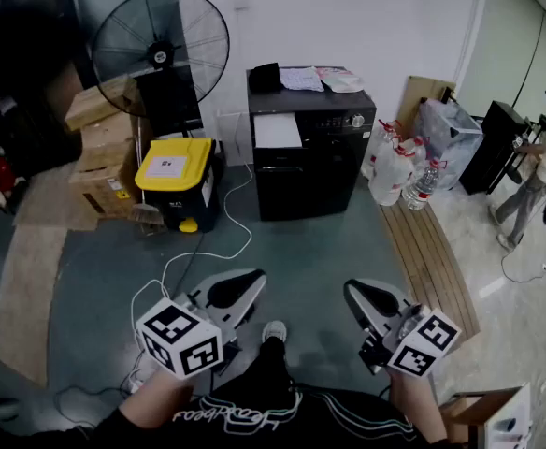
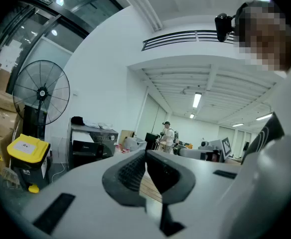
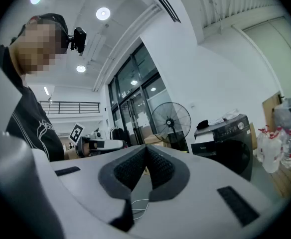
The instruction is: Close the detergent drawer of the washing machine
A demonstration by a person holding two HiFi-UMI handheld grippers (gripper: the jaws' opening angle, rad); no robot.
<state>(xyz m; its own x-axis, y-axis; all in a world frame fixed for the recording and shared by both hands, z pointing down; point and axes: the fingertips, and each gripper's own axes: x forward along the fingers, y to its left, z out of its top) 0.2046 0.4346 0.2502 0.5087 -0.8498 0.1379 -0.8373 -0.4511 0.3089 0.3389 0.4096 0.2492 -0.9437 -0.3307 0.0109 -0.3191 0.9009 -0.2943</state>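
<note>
The black washing machine (image 1: 312, 162) stands against the far wall, a few steps ahead of me. Its detergent drawer (image 1: 278, 131) shows as a white block sticking out at the upper left of the front. My left gripper (image 1: 234, 291) and right gripper (image 1: 374, 299) are held low near my body, far from the machine, both shut with nothing between the pads. The left gripper view shows the shut left gripper (image 2: 145, 154) with the machine (image 2: 88, 144) small at the left. The right gripper view shows the shut right gripper (image 3: 145, 150) with the machine (image 3: 226, 137) at the right.
A big standing fan (image 1: 161, 52), stacked cardboard boxes (image 1: 105, 148) and a yellow-lidded bin (image 1: 176, 181) stand left of the machine. Water bottles (image 1: 399, 171) and wooden planks (image 1: 432, 255) lie to its right. A white cable (image 1: 198, 258) loops over the floor. A person (image 1: 537, 166) stands far right.
</note>
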